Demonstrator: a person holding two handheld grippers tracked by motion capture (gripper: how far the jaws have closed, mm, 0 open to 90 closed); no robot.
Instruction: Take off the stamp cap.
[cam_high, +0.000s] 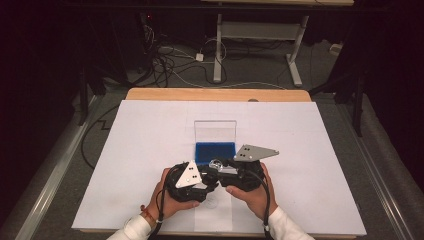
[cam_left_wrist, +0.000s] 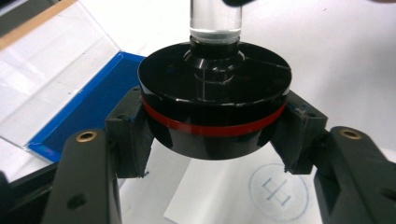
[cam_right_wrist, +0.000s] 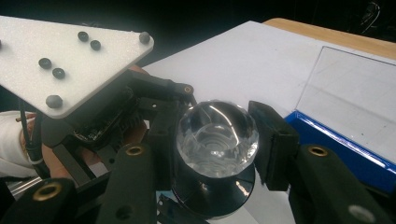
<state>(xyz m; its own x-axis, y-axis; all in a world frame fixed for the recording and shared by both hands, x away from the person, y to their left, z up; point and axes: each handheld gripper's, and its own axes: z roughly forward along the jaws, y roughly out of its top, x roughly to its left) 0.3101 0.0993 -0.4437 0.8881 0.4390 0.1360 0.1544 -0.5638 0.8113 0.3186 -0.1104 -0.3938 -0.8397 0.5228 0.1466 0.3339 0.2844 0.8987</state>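
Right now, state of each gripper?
Left gripper: closed on the black base.
Right gripper: closed on the clear knob.

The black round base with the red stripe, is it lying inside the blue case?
No. In the left gripper view the black round base is held between the left gripper's pads, beside the blue case.

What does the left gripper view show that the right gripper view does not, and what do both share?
Left gripper view: the left claw shut on a black base with a red band, and a stamped circle on paper. Right gripper view: the right claw shut on a faceted clear knob, plus the left claw's grey plate. Shared: the stamp these parts belong to, the blue case, its clear lid, the white sheet.
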